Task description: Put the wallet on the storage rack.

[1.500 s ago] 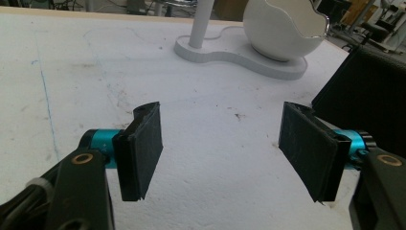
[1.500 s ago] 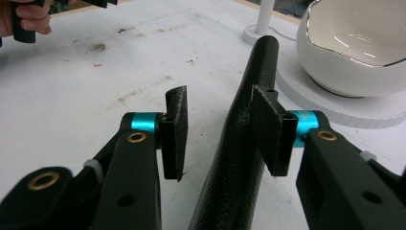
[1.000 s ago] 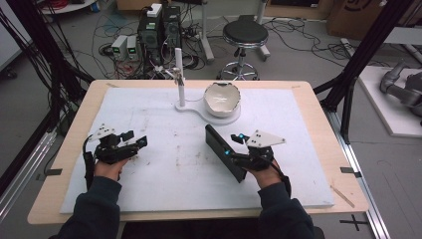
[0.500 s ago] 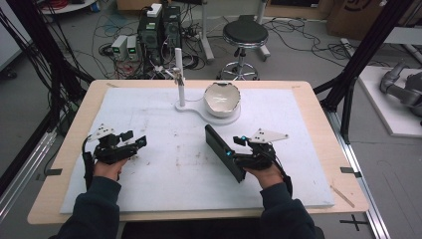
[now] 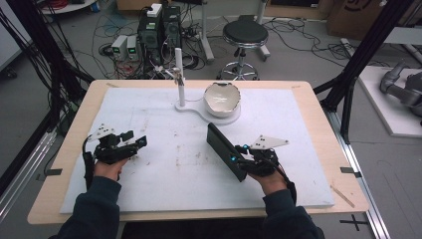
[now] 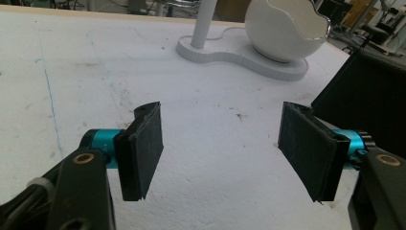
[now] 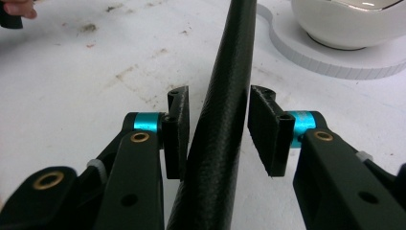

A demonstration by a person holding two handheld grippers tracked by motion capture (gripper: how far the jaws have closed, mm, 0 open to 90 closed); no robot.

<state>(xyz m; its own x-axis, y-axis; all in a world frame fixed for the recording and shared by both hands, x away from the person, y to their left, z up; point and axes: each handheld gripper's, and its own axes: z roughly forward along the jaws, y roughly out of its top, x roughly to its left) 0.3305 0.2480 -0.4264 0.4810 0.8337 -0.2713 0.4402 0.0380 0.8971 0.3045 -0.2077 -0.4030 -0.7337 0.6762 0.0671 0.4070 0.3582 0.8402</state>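
Meanwhile, right gripper (image 7: 218,132) has just been closing w/ black flat case (image 7: 220,120) between its fingers, right pad not touching; case near counter's (image 5: 318,107) front-right. Left gripper (image 6: 222,148) fingers spread, empty.

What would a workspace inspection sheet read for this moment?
Surface: white sheet over a wooden table, with brown smudges.
Job's things: black panel standing on edge.
Clutter: white stand with a cracked-egg bowl.
Grippers: left gripper open, empty; right gripper fingers have just been closing around the panel, a gap showing at one pad.
Cables: tangle on the floor behind the table.
Surroundings: stool, electronics boxes.
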